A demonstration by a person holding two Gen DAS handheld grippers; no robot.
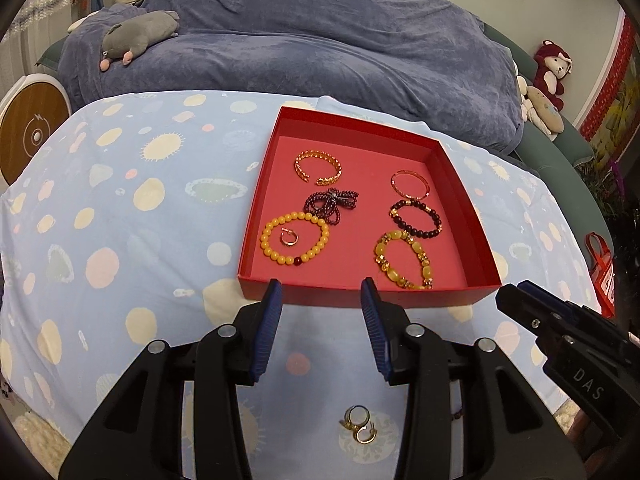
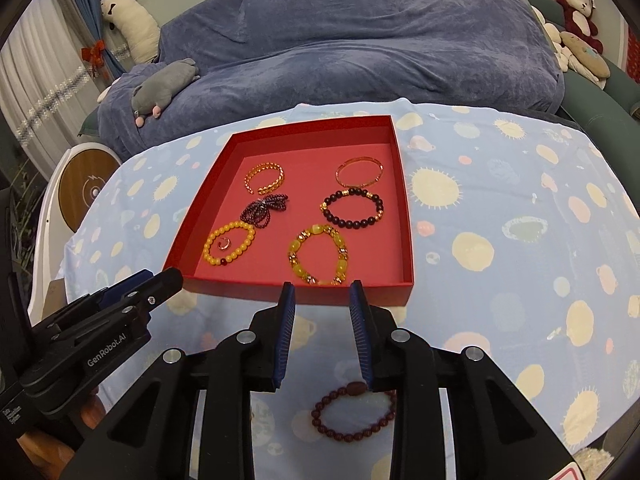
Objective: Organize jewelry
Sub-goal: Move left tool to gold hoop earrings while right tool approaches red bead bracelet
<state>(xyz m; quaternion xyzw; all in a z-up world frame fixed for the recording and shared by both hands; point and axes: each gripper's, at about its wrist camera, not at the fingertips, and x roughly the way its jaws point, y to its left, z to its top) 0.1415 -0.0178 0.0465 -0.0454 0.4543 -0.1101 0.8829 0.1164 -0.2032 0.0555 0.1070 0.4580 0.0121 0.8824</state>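
Nearest, low in the left wrist view, a small cluster of gold rings (image 1: pixel 359 429) lies on the spotted cloth (image 1: pixel 120 240) of the worktop, below the left tongs (image 1: pixel 321 292), whose jaws stand apart and empty. Low in the right wrist view, a dark red bead bracelet (image 2: pixel 354 412) lies under the right tongs (image 2: pixel 322 294), also parted and holding nothing. Beyond, at mid-frame, the red box (image 2: pixel 404 208) already holds six bracelets and one small ring. Judging by this, most is sorted; the rings and red bracelet remain.
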